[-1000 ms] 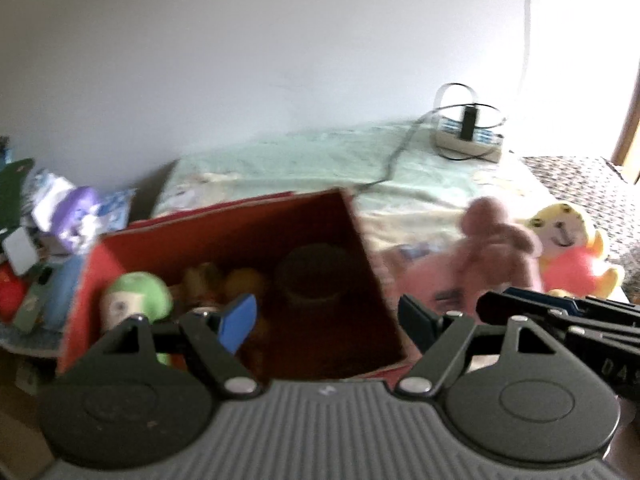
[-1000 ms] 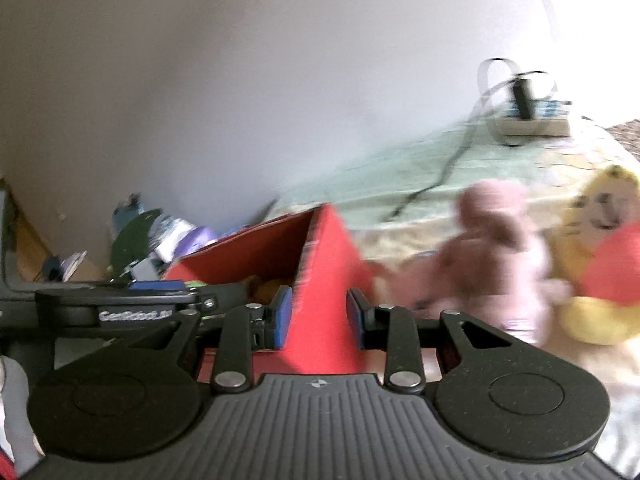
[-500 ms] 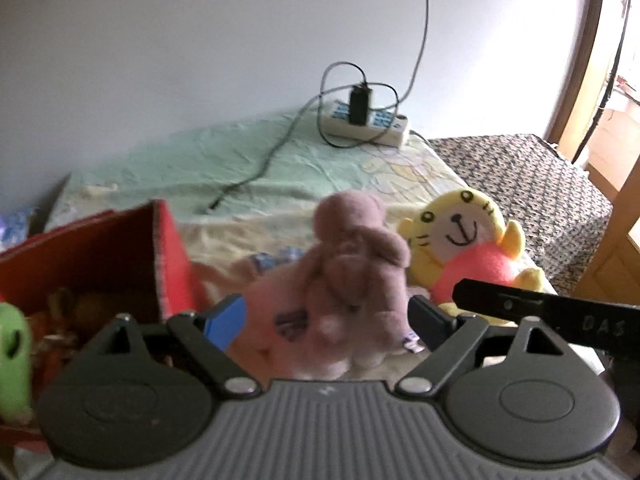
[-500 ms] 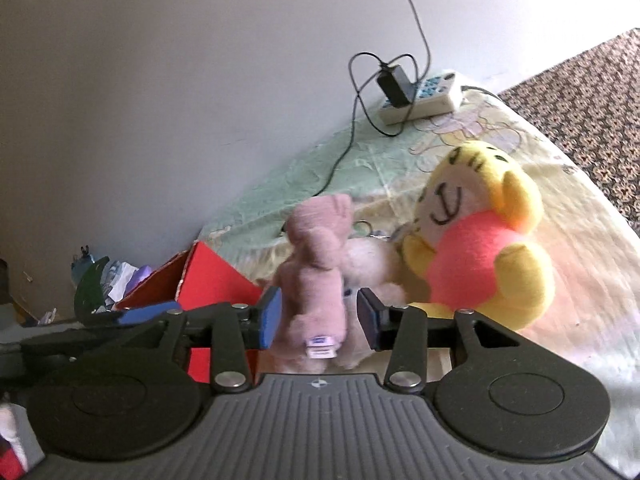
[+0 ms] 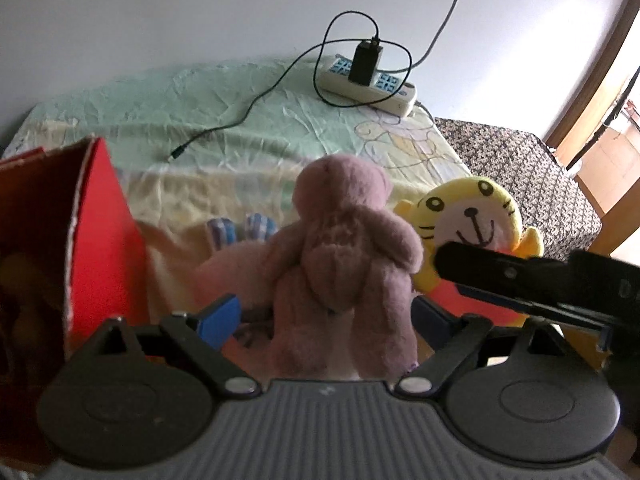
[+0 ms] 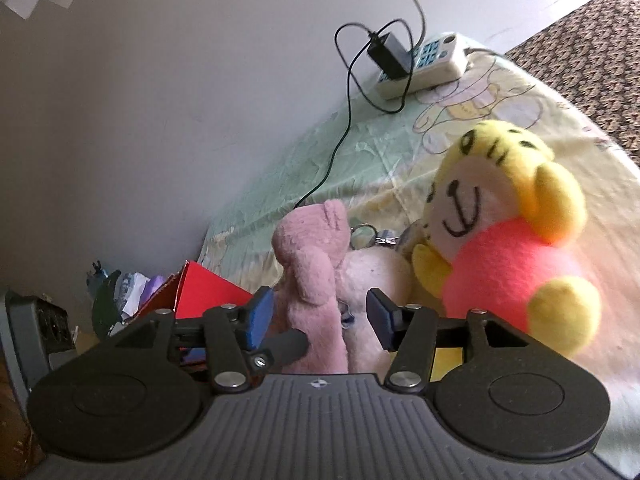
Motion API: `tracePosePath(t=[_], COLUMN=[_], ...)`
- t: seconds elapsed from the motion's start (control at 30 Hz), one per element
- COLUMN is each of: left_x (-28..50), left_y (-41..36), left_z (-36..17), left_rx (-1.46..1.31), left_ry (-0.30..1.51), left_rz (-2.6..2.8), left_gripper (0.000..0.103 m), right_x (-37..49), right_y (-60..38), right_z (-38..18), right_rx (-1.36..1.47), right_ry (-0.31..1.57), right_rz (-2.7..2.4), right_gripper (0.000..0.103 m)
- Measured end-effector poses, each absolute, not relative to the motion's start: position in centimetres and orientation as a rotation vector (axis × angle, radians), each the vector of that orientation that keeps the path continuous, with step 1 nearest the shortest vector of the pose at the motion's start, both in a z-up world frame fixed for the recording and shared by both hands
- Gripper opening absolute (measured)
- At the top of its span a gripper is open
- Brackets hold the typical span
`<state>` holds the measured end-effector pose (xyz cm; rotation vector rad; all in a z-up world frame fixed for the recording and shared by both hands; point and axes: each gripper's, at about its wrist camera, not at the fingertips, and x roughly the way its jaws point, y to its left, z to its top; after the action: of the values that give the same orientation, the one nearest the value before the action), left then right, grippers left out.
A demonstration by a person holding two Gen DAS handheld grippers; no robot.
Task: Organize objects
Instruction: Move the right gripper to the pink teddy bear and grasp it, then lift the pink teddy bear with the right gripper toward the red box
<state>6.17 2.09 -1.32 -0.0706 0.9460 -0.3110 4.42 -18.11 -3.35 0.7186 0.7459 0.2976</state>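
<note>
**Both grippers at the pink plush, nothing clamped**

While both grippers sit spread wide, the pink plush toy (image 5: 344, 264) stands upright on the bedsheet (image 5: 240, 112) between the blue pads of each. Left gripper (image 5: 326, 316): jaws wide apart, plush fills most of the gap, pads beside its lower body w/ visible space on the left side; right-side contact can't tell. Right gripper (image 6: 318, 316): jaws also open, plush nearer its left pad, clear gap to the right pad, no grip seen. A paler pink plush (image 6: 376, 276) lies just behind/right of the standing one, touching it. Yellow tiger plush (image 6: 504, 248) w/ coral body sits right of both, touching or just beside the pale one. Red box (image 5: 96, 240) at near left, open top, dim contents, can't ID them. Power strip (image 5: 368, 84) w/ black charger (image 5: 365, 62) plugged in rests at far edge of bed by the wall; black cable (image 5: 240, 120) trails over the sheet toward the box. Misc clutter (image 6: 128, 292) beyond the box, far left in right wrist view.
</note>
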Motion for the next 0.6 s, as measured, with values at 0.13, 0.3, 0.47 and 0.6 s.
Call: tracePosePath(t=[0.13, 0.3, 0.47, 0.6], left_x=[7.1, 8.2, 8.3, 8.4], left_y=[1.9, 1.6, 0.5, 0.7], left_z=[-2.1, -3.0, -3.2, -3.2], left_rx=[-0.076, -0.092, -0.04, -0.06], left_ry=[0.966, 0.986, 0.972, 0.978], left_rz=[-0.322, -0.349, -0.372, -0.388], left_gripper=[0.092, 0.093, 0.087, 0.077], right_x=[6.1, 7.5, 8.4, 8.2], right_y=[-17.7, -17.0, -16.2, -16.5], right_z=[-4.1, -4.9, -5.4, -4.9], right_rx=[0.712, 0.7, 0.688, 0.677], right_ry=[0.773, 0.8, 0.819, 0.797], right_rz=[0.311, 0.344, 0.388, 0.416], right_gripper=[0.056, 0.055, 0.046, 0.036])
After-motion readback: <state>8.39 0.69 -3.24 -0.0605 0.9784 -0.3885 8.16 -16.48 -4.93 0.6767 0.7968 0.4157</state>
